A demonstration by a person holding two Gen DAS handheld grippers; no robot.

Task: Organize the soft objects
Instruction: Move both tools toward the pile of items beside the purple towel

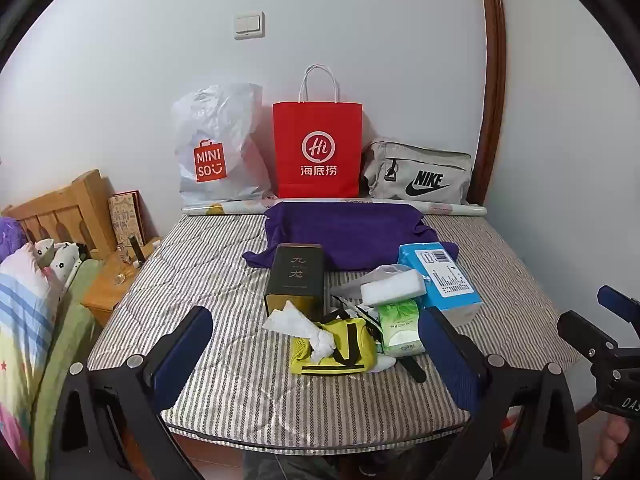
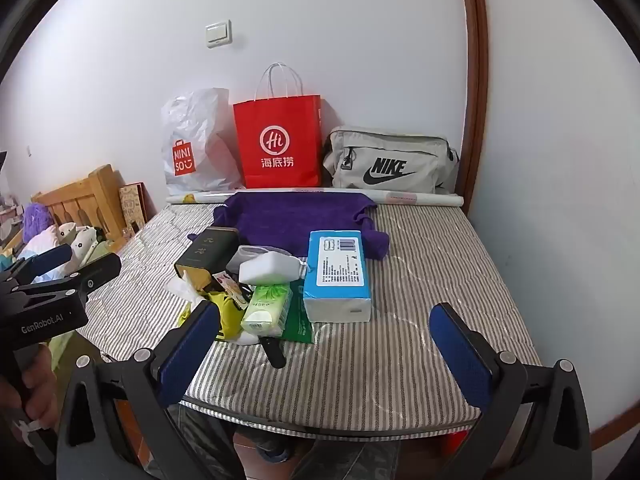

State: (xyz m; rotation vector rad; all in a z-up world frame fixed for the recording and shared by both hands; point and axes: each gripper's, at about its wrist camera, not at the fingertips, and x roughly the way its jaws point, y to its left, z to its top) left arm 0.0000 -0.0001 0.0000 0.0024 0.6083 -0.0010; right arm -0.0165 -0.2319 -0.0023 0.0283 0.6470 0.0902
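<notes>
A pile of soft things lies on the striped mattress [image 1: 224, 376]: a yellow-green pouch [image 1: 340, 350] with crumpled white tissue [image 1: 304, 330], a green tissue pack [image 1: 400, 328], a white sponge block [image 1: 394, 288], a blue tissue pack [image 1: 442, 280] and a purple cloth [image 1: 352, 236]. A dark tin box [image 1: 296, 280] stands behind the pouch. My left gripper [image 1: 320, 356] is open, fingers either side of the pouch, short of it. My right gripper [image 2: 326, 344] is open and empty, near the front edge, with the blue tissue pack [image 2: 338, 272] just ahead.
Against the wall stand a white Miniso plastic bag [image 1: 216, 148], a red paper bag [image 1: 318, 148] and a grey Nike bag [image 1: 420, 174]. A rolled sheet [image 1: 452, 210] lies before them. A wooden nightstand [image 1: 116, 276] and bedding sit left. A wooden post [image 1: 494, 80] rises at right.
</notes>
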